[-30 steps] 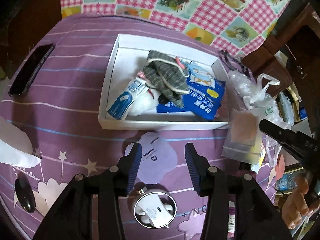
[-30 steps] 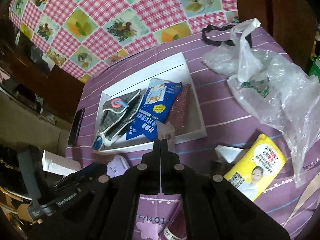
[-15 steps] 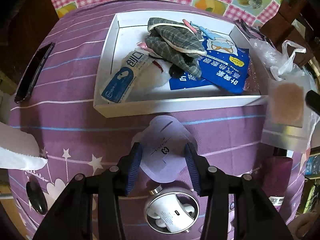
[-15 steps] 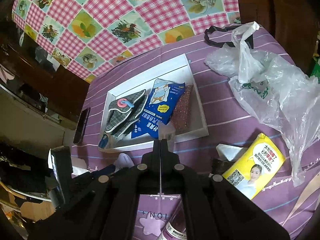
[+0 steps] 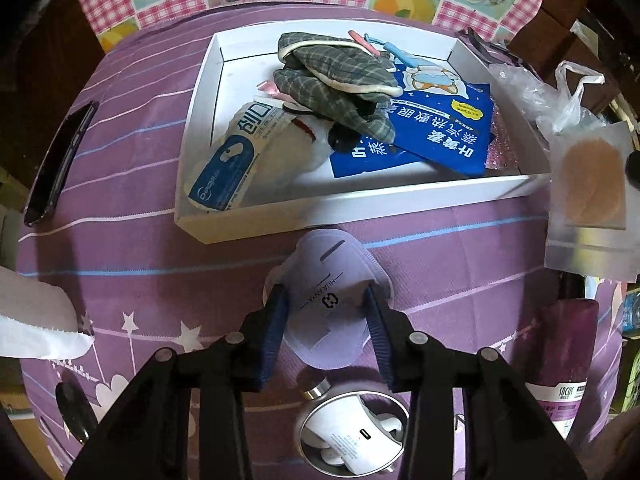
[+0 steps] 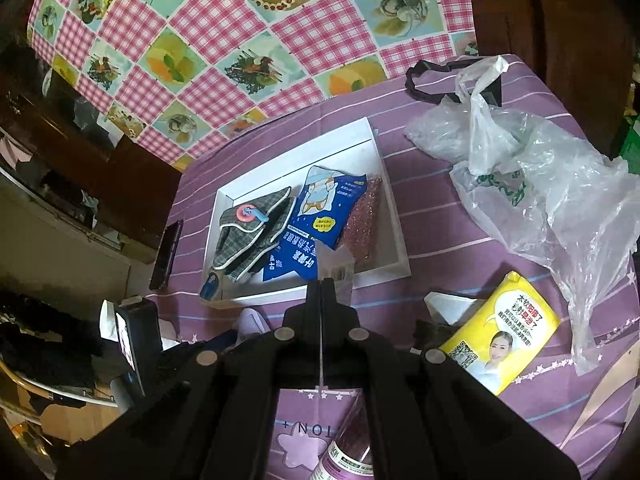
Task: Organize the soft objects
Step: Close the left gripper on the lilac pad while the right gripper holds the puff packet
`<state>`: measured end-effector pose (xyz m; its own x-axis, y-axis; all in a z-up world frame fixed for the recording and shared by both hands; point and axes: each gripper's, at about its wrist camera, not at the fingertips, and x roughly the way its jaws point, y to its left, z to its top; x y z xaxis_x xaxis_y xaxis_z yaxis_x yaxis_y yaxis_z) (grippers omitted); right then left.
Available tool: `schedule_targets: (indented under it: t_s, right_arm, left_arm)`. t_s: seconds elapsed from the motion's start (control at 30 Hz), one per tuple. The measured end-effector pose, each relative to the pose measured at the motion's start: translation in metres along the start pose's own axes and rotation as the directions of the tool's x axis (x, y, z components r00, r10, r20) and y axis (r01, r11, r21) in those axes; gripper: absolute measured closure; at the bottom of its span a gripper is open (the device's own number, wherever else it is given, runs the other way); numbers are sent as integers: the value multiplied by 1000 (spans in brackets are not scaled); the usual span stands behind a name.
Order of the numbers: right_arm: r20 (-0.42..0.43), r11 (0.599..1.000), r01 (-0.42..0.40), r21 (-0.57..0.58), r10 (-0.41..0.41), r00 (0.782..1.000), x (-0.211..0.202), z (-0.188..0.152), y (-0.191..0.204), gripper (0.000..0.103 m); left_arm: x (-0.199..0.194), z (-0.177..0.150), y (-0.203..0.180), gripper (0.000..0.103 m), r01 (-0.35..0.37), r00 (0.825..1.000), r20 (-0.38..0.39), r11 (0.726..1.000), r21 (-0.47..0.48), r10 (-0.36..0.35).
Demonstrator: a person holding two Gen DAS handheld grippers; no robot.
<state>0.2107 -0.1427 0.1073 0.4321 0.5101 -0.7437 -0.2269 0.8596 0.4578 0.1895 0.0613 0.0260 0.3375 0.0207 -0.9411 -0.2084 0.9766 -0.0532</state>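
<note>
Our left gripper (image 5: pixel 326 320) has come down over the lilac pouch (image 5: pixel 330 300) since a second ago, and its jaws are closing, with the pouch between the blue pads (image 5: pixel 274 334). From the left wrist view we cannot say that the pads already press it. The pouch lies on the purple cloth (image 5: pixel 120 264), just in front of the near wall of the white tray (image 5: pixel 360 208). Inside the tray are a plaid cloth item (image 5: pixel 336 76) and a blue packet (image 5: pixel 424 140).

From the right wrist view, our right gripper (image 6: pixel 321 284) is pressed together and pinches a clear sachet (image 6: pixel 336 268), in front of the tray's near wall (image 6: pixel 320 294). It has not moved.

We judge that the pouch is about to be picked up, and the tray is probably where it goes.
</note>
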Motion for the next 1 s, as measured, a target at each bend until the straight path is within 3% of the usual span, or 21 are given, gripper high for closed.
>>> schedule_targets:
  t_s: [0.47,1.0]
  right_arm:
    - [-27,1000,8,-7,-8,1000,7,-2,2,102]
    - [-13,999,-13,-33,12,1000,0,-4,9,102]
  left_arm:
    - [-1,2,0,61,8,1000,6,1000,-1,-8]
    - [-1,3,11,78,37,999,31,999,-23,-36]
